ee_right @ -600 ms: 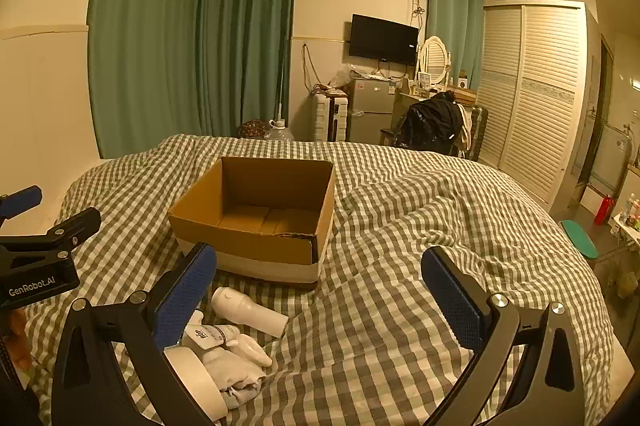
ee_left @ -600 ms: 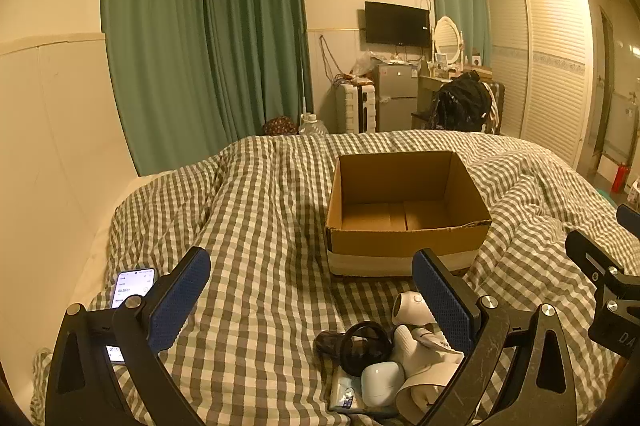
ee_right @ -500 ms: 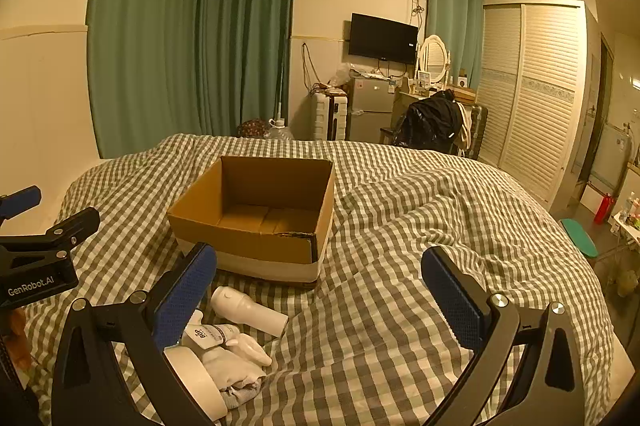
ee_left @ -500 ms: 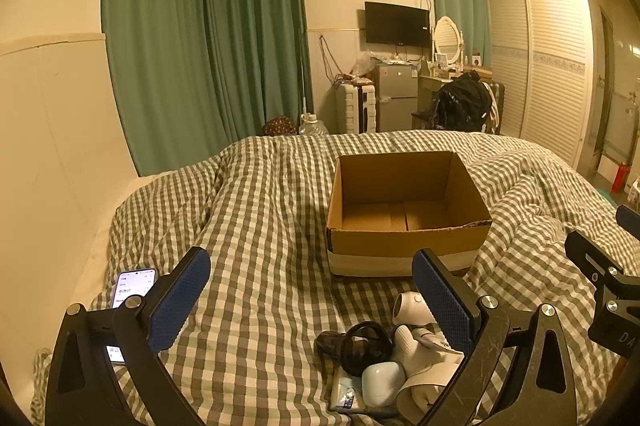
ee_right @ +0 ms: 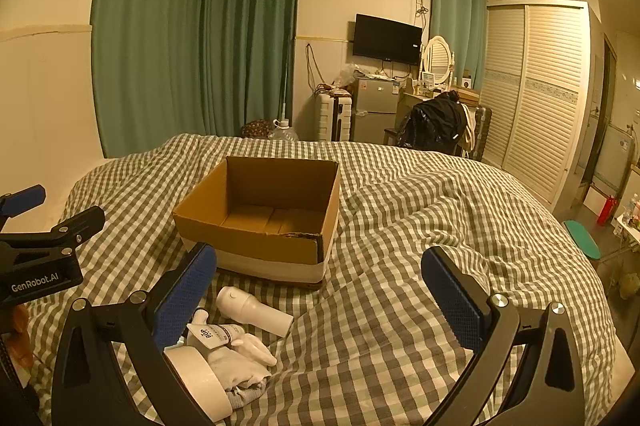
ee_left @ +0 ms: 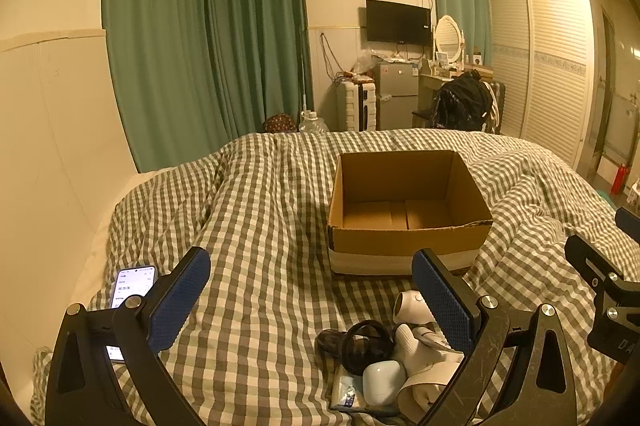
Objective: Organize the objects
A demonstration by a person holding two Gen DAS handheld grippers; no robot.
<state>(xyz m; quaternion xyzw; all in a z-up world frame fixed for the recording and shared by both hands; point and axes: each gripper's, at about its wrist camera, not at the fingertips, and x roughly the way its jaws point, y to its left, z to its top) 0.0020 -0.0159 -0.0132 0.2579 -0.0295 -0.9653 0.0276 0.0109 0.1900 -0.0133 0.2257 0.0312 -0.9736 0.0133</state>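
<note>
Open brown cardboard box (ee_left: pixel 408 209) empty on the grey-and-white checked bed cover (ee_left: pixel 256 226). In front of it, heaped together: white cylindrical bottle (ee_right: pixel 254 310), black ring-shaped band (ee_left: pixel 366 346), pale oval case (ee_left: pixel 382 382), white tape roll (ee_right: pixel 200 382). Left tool (ee_left: pixel 310 300) and right tool (ee_right: pixel 318 294) both spread wide, gripping nothing, above the bed. Lit phone (ee_left: pixel 130 284) lying at far left.

A brown cardboard box (ee_left: pixel 408 242) sits on a green-and-white checked duvet (ee_left: pixel 256 226); teal curtains (ee_left: pixel 200 45) hang behind, beside white louvred wardrobe doors (ee_left: pixel 556 65).
</note>
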